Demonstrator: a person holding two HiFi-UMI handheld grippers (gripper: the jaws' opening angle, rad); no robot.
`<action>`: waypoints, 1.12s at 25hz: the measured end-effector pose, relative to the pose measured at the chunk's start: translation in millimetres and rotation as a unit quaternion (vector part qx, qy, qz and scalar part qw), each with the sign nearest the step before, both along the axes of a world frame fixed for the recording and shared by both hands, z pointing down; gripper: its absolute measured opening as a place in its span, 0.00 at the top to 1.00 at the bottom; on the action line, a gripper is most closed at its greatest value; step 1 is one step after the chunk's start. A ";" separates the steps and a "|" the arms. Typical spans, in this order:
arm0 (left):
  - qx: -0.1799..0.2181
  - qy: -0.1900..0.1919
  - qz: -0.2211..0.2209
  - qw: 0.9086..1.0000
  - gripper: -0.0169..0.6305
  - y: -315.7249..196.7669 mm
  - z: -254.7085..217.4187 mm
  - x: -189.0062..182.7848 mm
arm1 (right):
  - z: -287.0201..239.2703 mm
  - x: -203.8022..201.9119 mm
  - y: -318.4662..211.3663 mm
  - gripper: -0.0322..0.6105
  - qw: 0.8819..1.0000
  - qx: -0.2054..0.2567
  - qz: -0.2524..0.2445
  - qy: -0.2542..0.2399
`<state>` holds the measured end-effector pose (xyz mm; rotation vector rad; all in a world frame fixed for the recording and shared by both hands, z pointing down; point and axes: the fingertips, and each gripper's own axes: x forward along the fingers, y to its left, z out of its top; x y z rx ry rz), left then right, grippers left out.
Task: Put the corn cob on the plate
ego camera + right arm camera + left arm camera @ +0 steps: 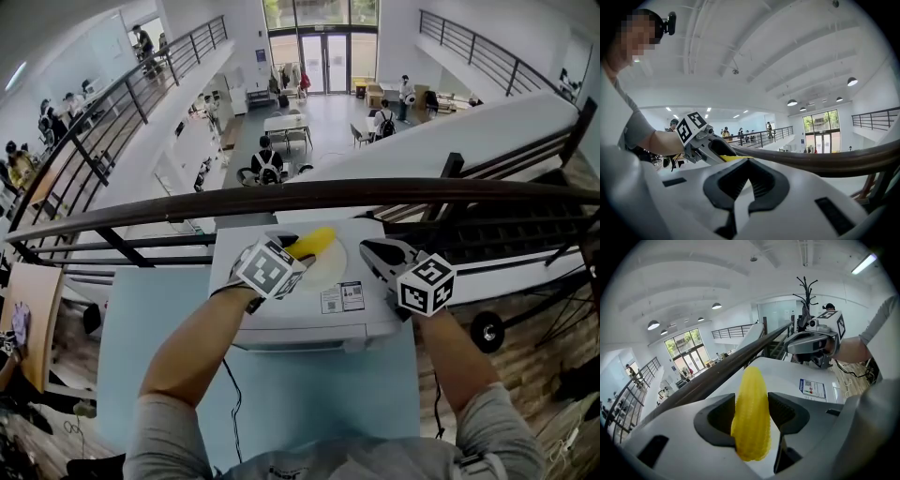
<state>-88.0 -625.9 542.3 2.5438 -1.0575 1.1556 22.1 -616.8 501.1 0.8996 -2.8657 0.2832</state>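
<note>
My left gripper (302, 251) is shut on the yellow corn cob (314, 242), which sticks out past the fingertips. The cob hangs over the left part of a white plate (330, 270) on the white table top (281, 319). In the left gripper view the corn cob (751, 418) stands upright between the two black pads of the left gripper (751, 414), both pressing on it. My right gripper (372, 249) rests at the plate's right side; the right gripper view shows the right gripper (746, 180) with its tips together and nothing held. There the corn cob (733, 158) shows as a yellow sliver.
A dark handrail (300, 197) runs across just beyond the table, with a drop to a lower floor behind it. A printed label (342, 297) lies near the plate on the table. A pale blue surface (159, 309) lies under the table, towards me.
</note>
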 end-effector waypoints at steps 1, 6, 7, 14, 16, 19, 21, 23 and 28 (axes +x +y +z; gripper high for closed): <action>-0.001 -0.003 0.002 1.000 0.61 -0.3 0.4 0.8 | -0.3 0.0 -0.2 0.94 1.000 0.000 0.000 0.000; 0.006 -0.025 0.010 1.000 0.61 -2.4 5.0 6.8 | 2.5 1.6 1.7 0.94 1.000 -0.003 -0.001 -0.003; 0.008 -0.029 0.011 0.999 0.61 -3.7 5.6 7.2 | 2.9 1.6 1.7 0.94 1.000 -0.003 0.000 -0.004; 0.021 -0.052 0.020 0.998 0.60 -3.7 5.0 8.8 | 4.3 1.7 1.2 0.94 1.000 -0.006 -0.001 -0.007; 0.027 -0.066 0.028 0.997 0.60 -1.6 4.3 9.3 | 1.9 0.1 2.5 0.94 1.000 -0.006 -0.003 -0.007; 0.034 -0.077 0.030 0.996 0.59 -1.9 6.0 10.7 | 2.2 -1.1 3.5 0.94 1.000 -0.005 -0.005 -0.008; 0.038 -0.071 0.026 0.996 0.59 -4.0 8.0 11.6 | 4.8 -0.6 3.2 0.94 1.000 -0.005 -0.005 -0.009; 0.039 -0.057 0.022 0.997 0.57 -4.9 7.6 13.5 | 7.0 0.5 3.0 0.94 1.000 -0.005 -0.005 -0.010; 0.037 -0.042 0.025 0.998 0.54 -2.7 1.3 17.2 | 4.4 1.9 3.8 0.94 1.000 -0.005 -0.004 -0.009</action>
